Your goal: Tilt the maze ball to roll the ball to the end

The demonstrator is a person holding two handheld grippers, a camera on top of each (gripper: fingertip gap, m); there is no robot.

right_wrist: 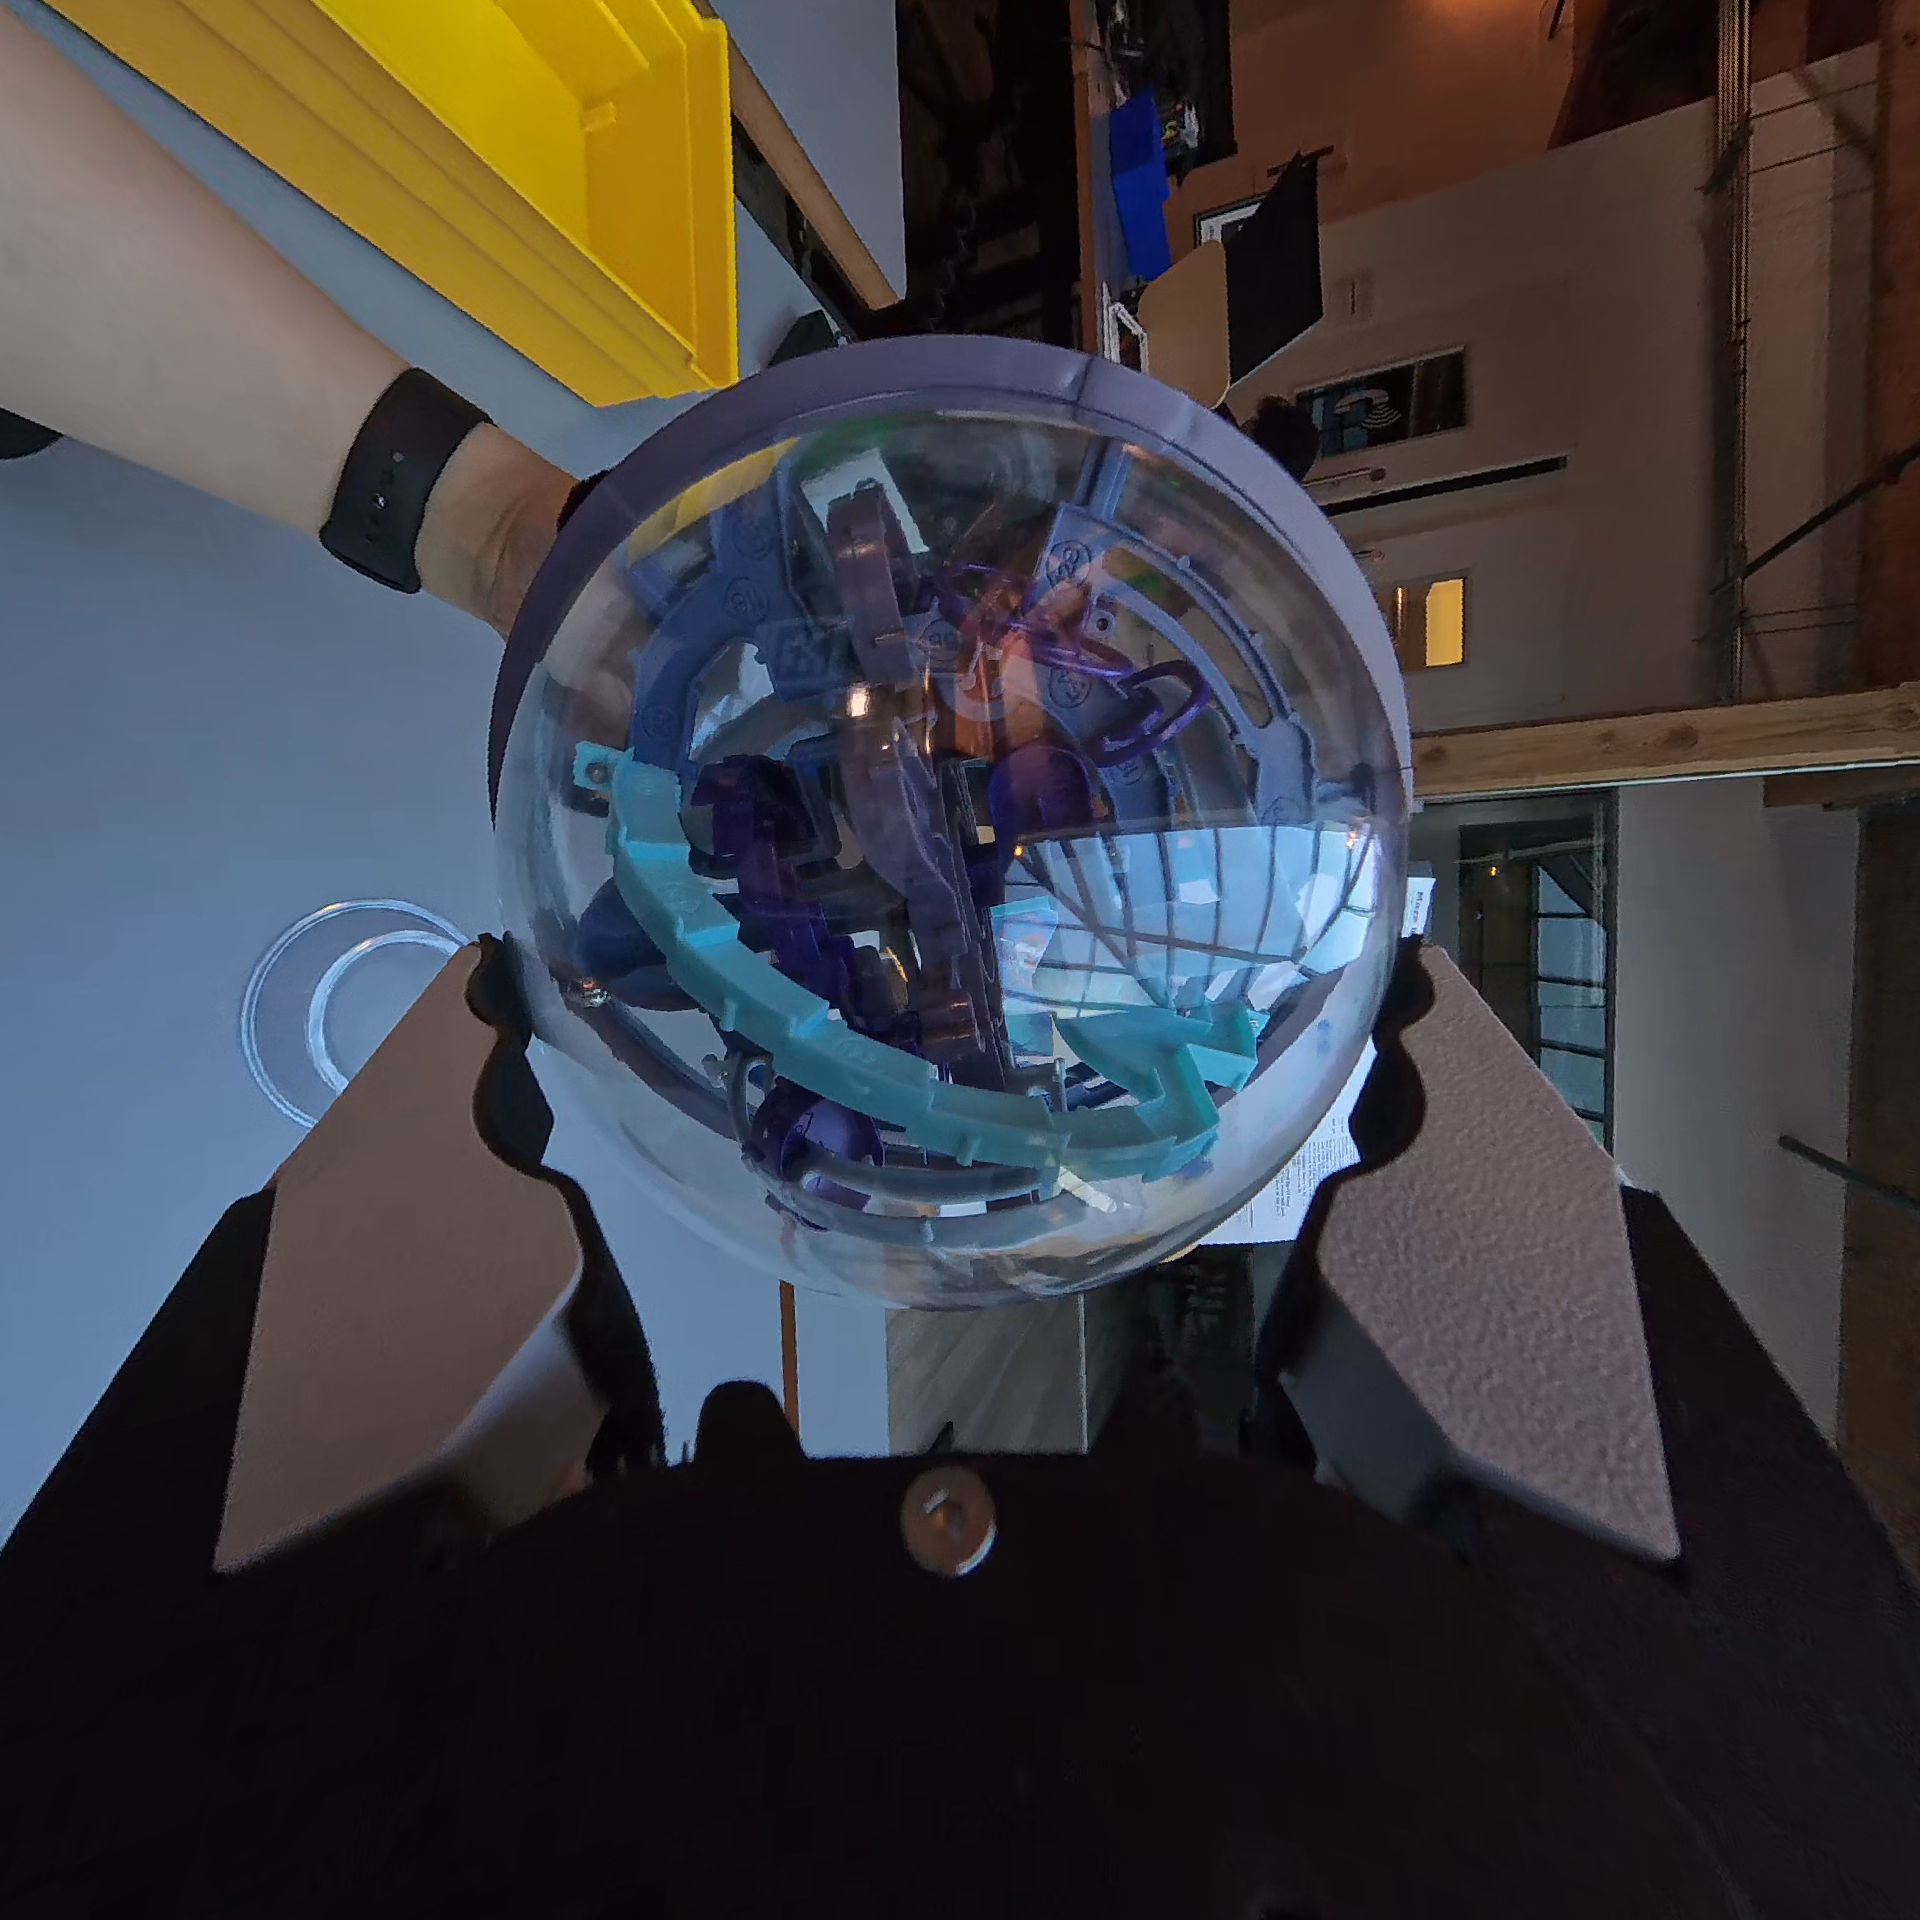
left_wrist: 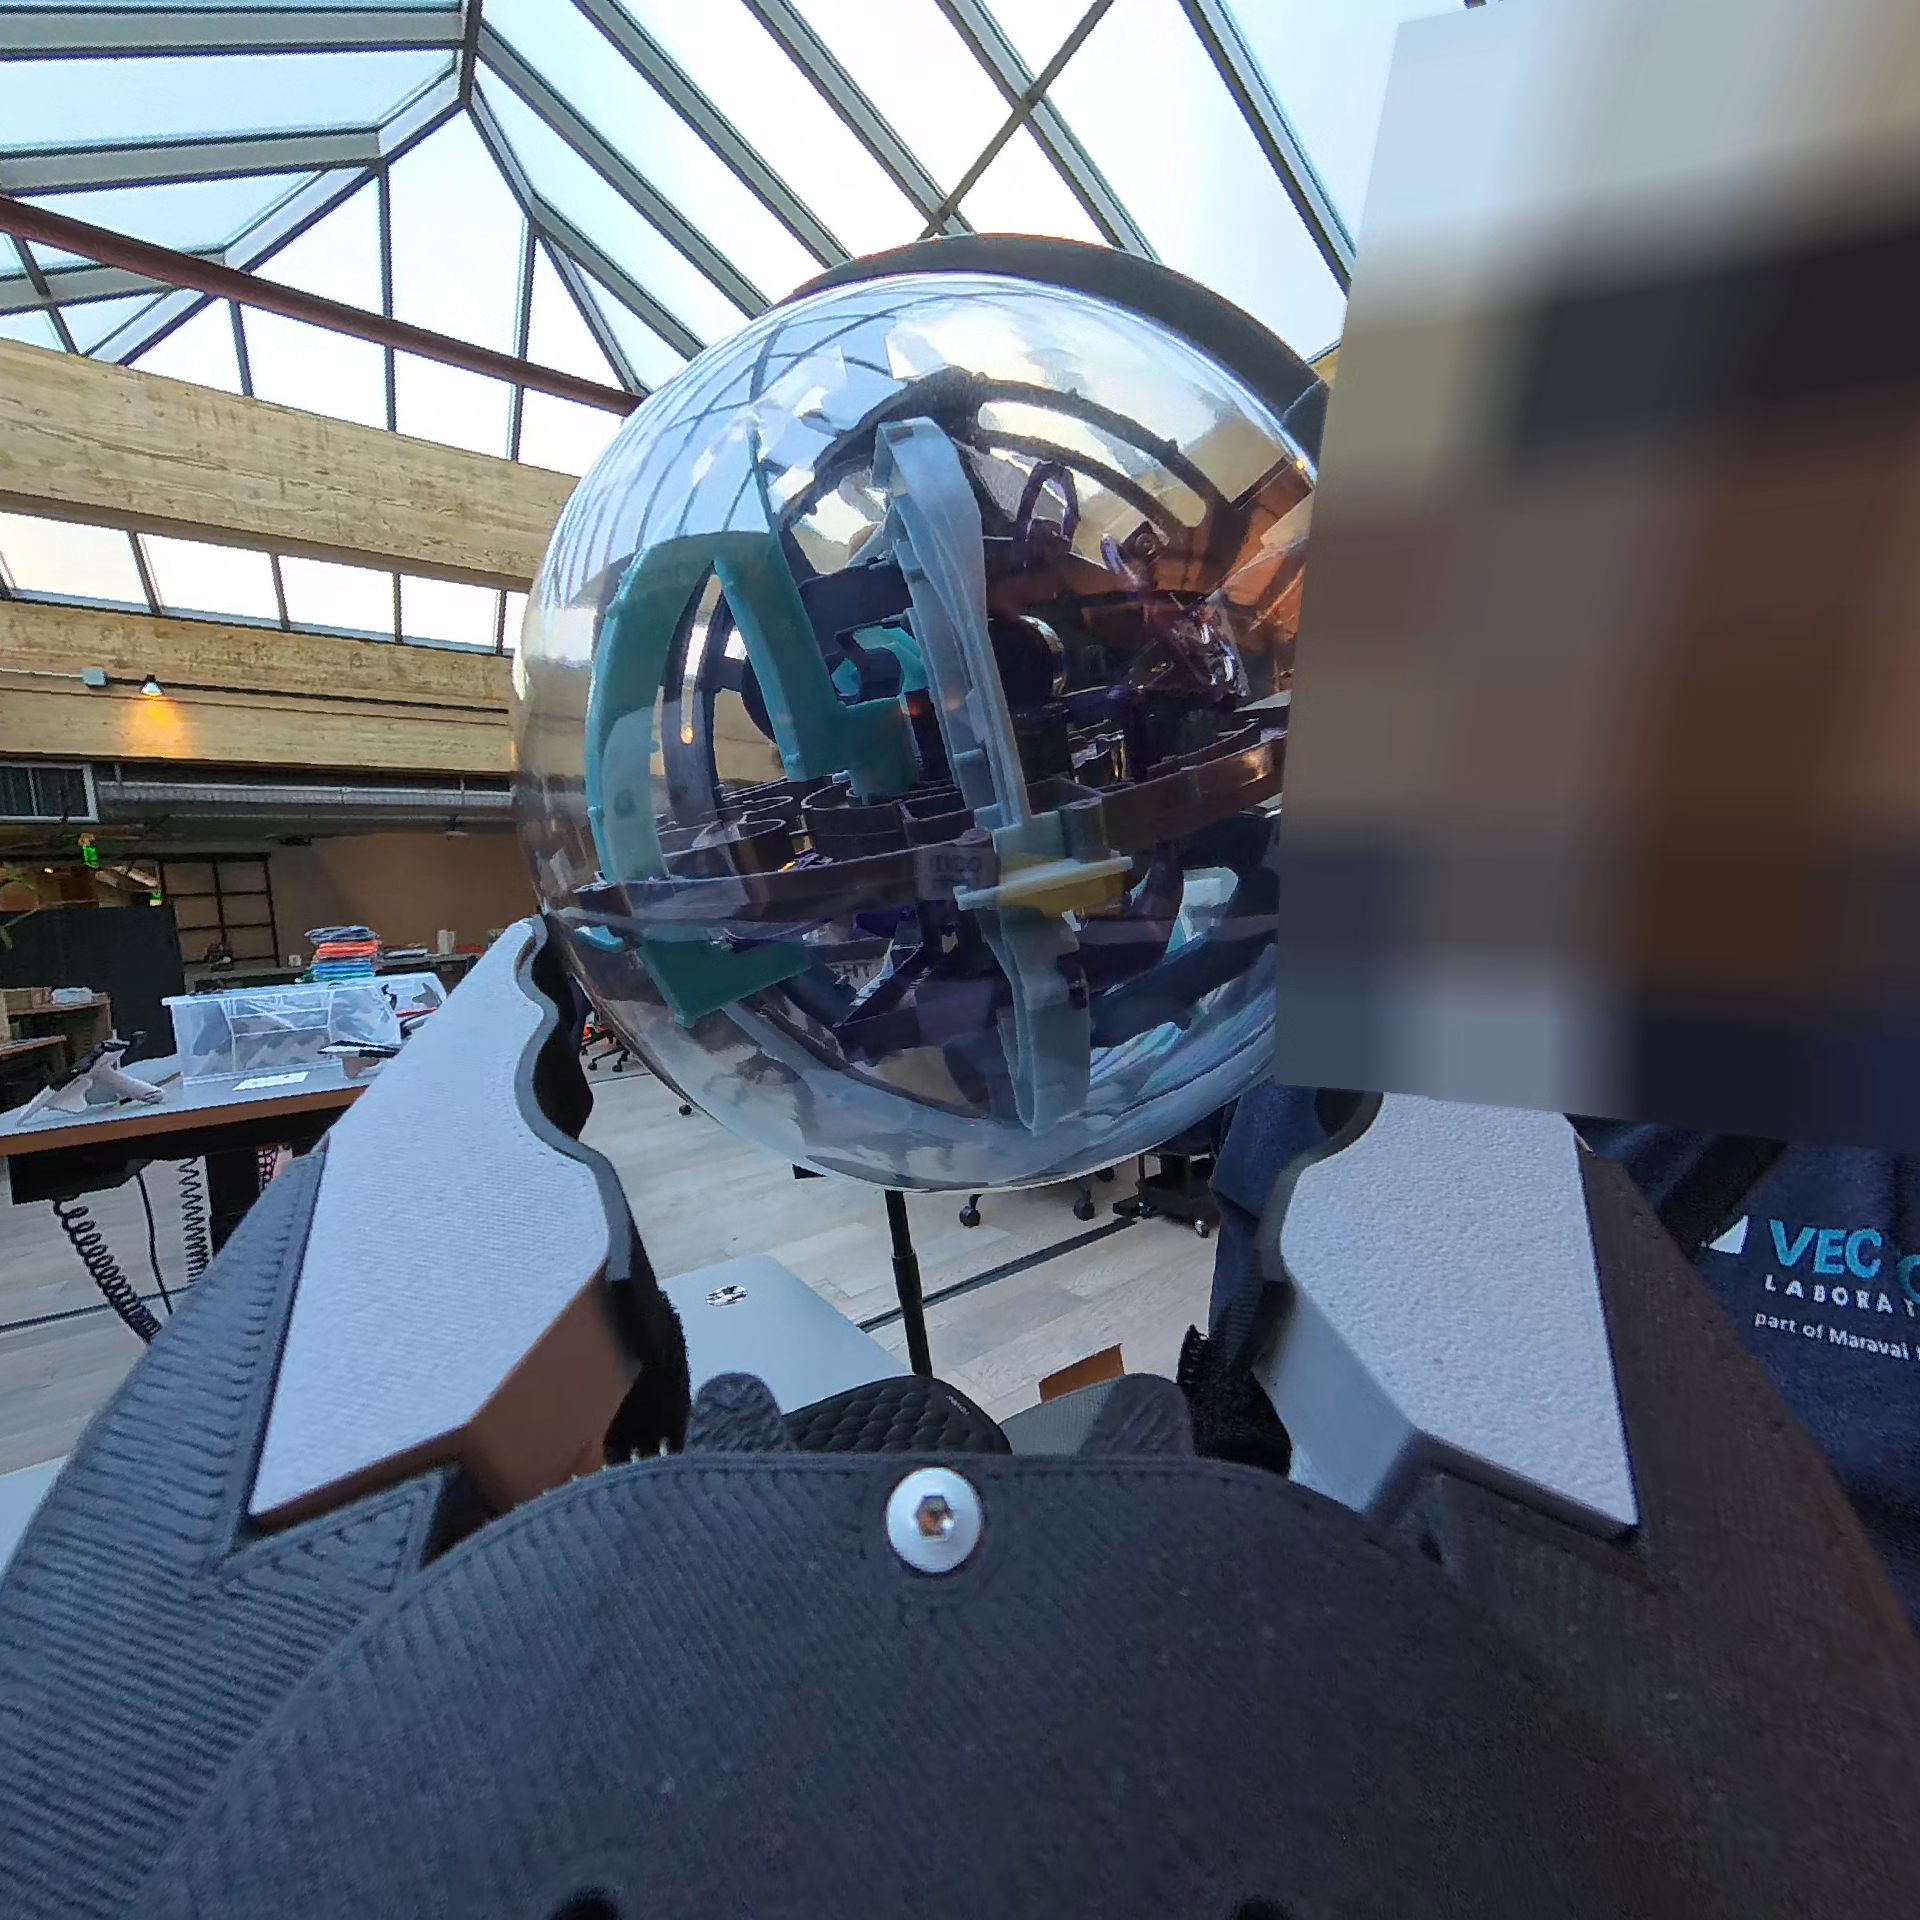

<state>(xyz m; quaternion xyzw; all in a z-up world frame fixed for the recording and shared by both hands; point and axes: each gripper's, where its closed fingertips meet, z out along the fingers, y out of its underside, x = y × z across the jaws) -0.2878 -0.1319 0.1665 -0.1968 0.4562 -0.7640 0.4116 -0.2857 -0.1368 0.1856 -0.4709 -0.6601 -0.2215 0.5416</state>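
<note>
The maze ball [left_wrist: 914, 790] is a clear sphere with teal, grey, purple and brown tracks inside, held up in the air. My left gripper [left_wrist: 925, 1039] grips its lower part, with the left fingertip [left_wrist: 535, 966] touching the shell and the right fingertip partly hidden by a blurred patch. In the right wrist view the maze ball [right_wrist: 945, 831] sits between my right gripper's [right_wrist: 945, 966] two fingertips [right_wrist: 488, 977], which press on its sides. A purple band [right_wrist: 935, 374] rings its far side. I cannot pick out the small rolling ball for certain.
A forearm with a black wristband [right_wrist: 395, 478] reaches behind the ball. A yellow bin [right_wrist: 582, 156] and a clear round dish [right_wrist: 332, 997] lie on a grey table [right_wrist: 156, 727]. A laptop [left_wrist: 769, 1330], a black pole [left_wrist: 904, 1278] and a person's dark shirt [left_wrist: 1818, 1299] are close by.
</note>
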